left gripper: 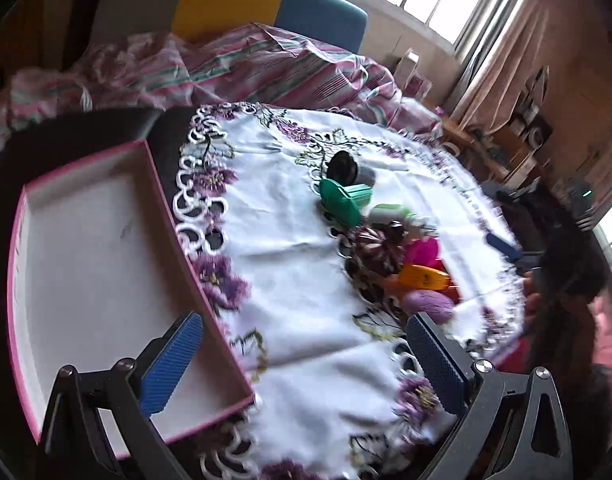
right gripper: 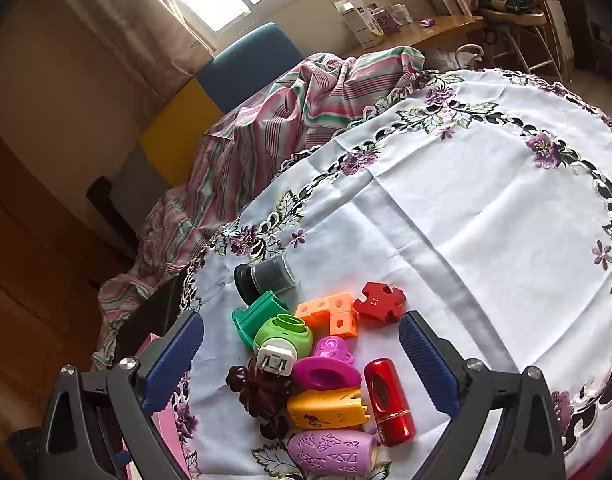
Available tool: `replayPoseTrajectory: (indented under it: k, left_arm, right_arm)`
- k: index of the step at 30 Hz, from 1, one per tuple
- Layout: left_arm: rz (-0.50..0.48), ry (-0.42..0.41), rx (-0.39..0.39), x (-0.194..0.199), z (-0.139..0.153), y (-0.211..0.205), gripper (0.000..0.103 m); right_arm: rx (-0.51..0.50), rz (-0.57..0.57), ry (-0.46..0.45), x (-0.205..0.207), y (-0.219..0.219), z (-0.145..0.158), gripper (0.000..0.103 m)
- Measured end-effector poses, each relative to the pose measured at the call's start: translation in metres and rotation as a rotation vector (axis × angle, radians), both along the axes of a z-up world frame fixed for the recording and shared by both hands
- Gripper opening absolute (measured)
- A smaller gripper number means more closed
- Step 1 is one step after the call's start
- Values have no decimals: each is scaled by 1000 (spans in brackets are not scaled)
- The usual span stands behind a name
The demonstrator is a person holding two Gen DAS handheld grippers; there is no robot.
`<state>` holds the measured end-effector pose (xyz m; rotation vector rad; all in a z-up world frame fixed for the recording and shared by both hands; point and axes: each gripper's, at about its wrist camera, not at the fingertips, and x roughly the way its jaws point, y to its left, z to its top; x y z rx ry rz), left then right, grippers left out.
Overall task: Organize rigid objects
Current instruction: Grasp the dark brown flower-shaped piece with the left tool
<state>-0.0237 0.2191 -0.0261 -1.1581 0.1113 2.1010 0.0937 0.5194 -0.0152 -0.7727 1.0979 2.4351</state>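
A pile of small rigid objects lies on the embroidered white tablecloth [right gripper: 465,208]. In the right wrist view I see a red cylinder [right gripper: 389,397], a yellow piece [right gripper: 325,408], a magenta piece [right gripper: 325,376], a lilac capsule [right gripper: 331,450], a green plug [right gripper: 282,338], orange cubes [right gripper: 331,314], a red cross piece [right gripper: 381,301], a green clip [right gripper: 254,316] and a dark jar [right gripper: 266,278]. My right gripper [right gripper: 302,364] is open around the pile. My left gripper [left gripper: 302,364] is open and empty, over the edge of an empty pink-rimmed white box [left gripper: 94,264]. The pile [left gripper: 385,240] lies ahead.
A striped pink blanket [left gripper: 246,64] covers a bed behind the table. Blue and yellow cushions [right gripper: 246,68] stand at the wall. A wooden desk with boxes [right gripper: 385,24] is under the window. The right gripper's body [left gripper: 573,256] shows at the table's right edge.
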Motion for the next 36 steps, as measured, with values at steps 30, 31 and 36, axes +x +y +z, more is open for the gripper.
replayPoseTrajectory:
  k: [30,31,36]
  left_arm:
    - [-265,80,-62,-21,-38,139,23]
    - [-256,80,-56,-20,-37,131,23]
    - [-212,32,-44,-11,-35,90,23]
  right_arm:
    - [10,65,-83,-19,-6,-11,100]
    - [14,73,-91,-20,-7,-12,100]
    - [24,116,-123,-29,-14,-15,98]
